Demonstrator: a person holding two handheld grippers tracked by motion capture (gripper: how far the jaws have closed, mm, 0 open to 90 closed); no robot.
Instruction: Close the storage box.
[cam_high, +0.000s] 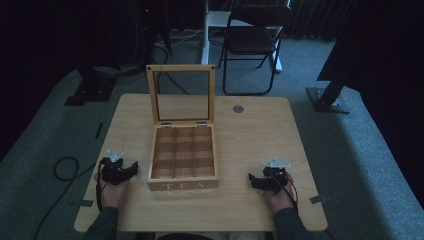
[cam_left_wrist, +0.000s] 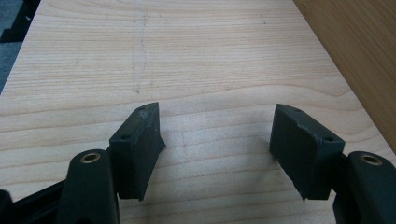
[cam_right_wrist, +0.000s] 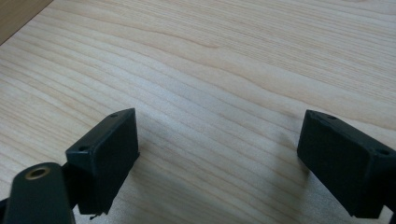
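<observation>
A wooden tea box marked TEA stands in the middle of the table, its glass-paned lid raised upright at the back. Its compartments look bare inside. My left gripper rests on the table just left of the box, jaws spread wide with only tabletop between them; the box's side wall runs along the right of the left gripper view. My right gripper lies right of the box near the front edge, also open over bare wood.
The light wooden table has a round grey cable cap at the back. Behind it stand a black folding chair and dark stand bases on grey carpet. A cable loops off the left side.
</observation>
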